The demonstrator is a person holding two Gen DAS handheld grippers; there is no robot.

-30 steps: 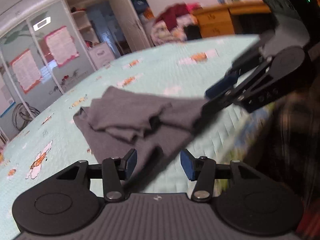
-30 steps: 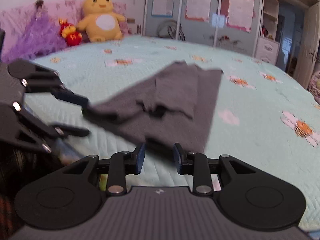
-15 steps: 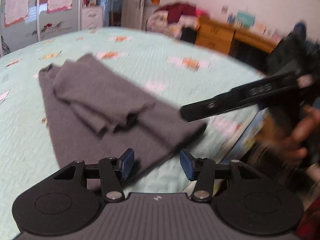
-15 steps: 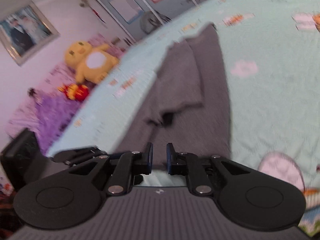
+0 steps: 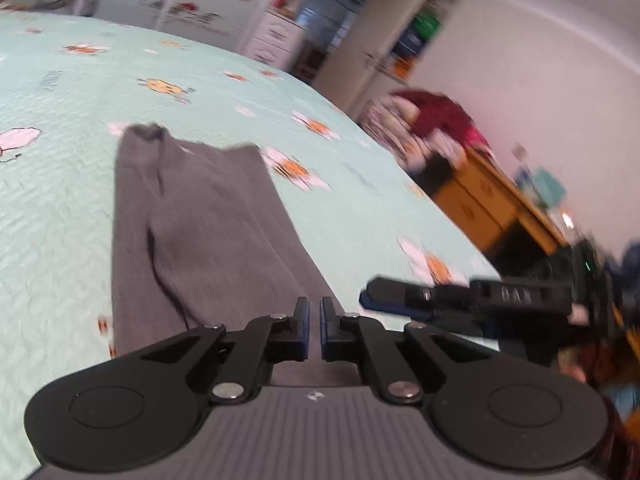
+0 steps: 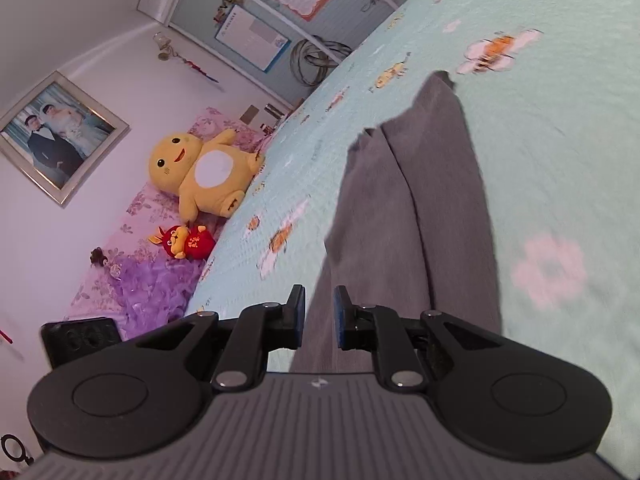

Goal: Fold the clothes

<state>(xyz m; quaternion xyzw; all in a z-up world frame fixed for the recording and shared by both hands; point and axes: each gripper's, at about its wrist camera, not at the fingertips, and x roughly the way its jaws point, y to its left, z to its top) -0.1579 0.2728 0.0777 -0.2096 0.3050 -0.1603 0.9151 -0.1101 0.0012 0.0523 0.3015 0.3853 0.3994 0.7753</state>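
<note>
Now your bed [image 5: 72, 92], under its mint quilt with orange flowers, carries the job. One grey garment [image 5: 208, 232] lies flat along it as a long narrow strip. Its sides are turned in over the middle, and its far end points toward the wardrobe.

Your two tools meet at the near end of that strip. The left gripper [image 5: 314, 328] sits over the near hem with its fingers pressed almost together, only a slit between them. Whether cloth is caught in that slit cannot be told. The right gripper [image 6: 320, 314] stands a little apart, with grey cloth showing through the gap. In the left camera's view it hangs just off the strip's right-hand near corner. No grip on the fabric can be made out there either.

By the look of it, the lengthwise folds lie made and the crosswise fold is the step in question. The scene fits two readings: taking up the near hem, or letting it go after drawing the strip straight. Any fold across calls for both near corners held level and the turned-in sides kept from sliding open.
</note>
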